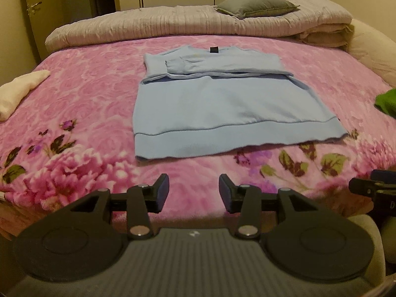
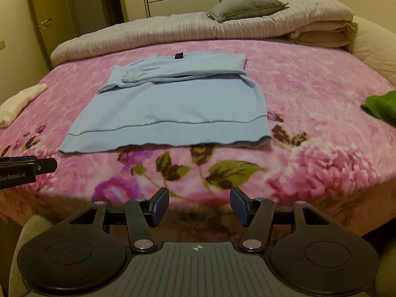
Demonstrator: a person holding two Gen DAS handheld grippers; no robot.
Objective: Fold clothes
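Sweater (image 1: pixel 217 104) with sleeves folded in, green cloth (image 1: pixel 387 102) cut off at frame edge, left gripper (image 1: pixel 194 193) and right gripper (image 2: pixel 199 206) jaws apart, empty

The bed (image 1: pixel 81 91) wore a pink flowered blanket. At its centre lay a pale blue sweater (image 1: pixel 217 104), sleeves folded across. A white cloth (image 1: pixel 19 91) sat at nine o'clock, a green one (image 1: pixel 386 101) at three, a rolled quilt (image 1: pixel 173 24) at twelve.

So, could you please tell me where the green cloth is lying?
In both wrist views the green cloth lies at the pink floral blanket's right edge, apart from the light blue sweatshirt.
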